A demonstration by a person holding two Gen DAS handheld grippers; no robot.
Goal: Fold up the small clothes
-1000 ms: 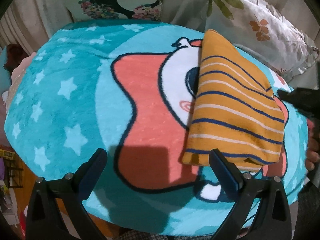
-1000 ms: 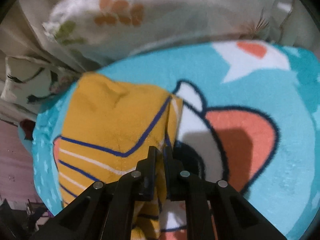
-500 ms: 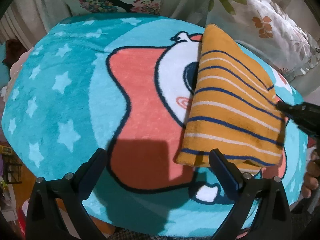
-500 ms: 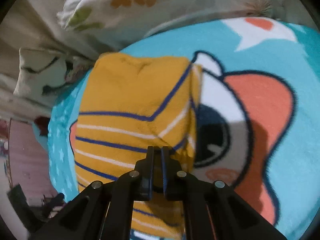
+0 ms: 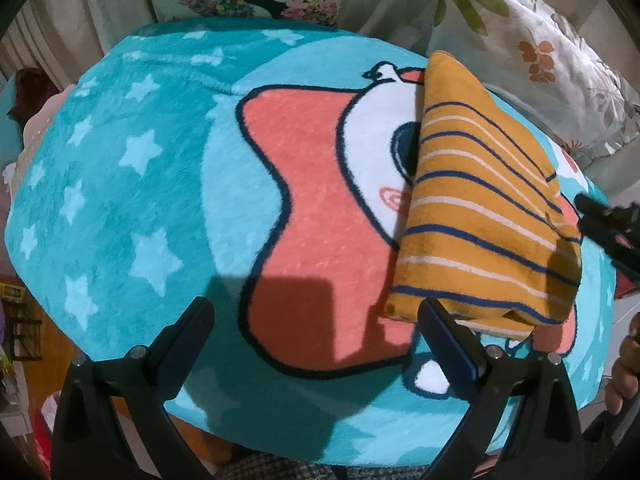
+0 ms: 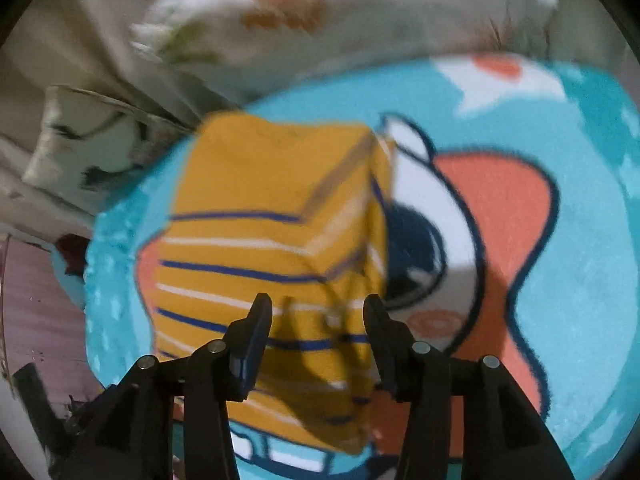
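Observation:
A mustard-yellow garment with navy and white stripes (image 5: pixel 476 208) lies folded into a narrow rectangle on the teal cartoon blanket (image 5: pixel 132 184). My left gripper (image 5: pixel 316 316) stands open over the blanket's pink patch, its right finger beside the garment's near corner, nothing between its fingers. In the right wrist view the same garment (image 6: pixel 260 224) lies flat, and my right gripper (image 6: pixel 316 312) hovers over its near part with jaws opening and no cloth pinched. The right gripper's tip (image 5: pixel 600 220) shows at the right edge of the left wrist view, just off the garment.
Floral pillows (image 5: pixel 528 48) lie behind the blanket, close to the garment's far end. A second pillow (image 6: pixel 84 144) sits at the left in the right wrist view. A hand (image 5: pixel 624 368) shows at the right edge. The blanket's edge drops off at the front.
My right gripper let go of the garment's fold and its jaws spread apart while it drew back. The garment now lies flat. The left gripper stayed open and barely moved.

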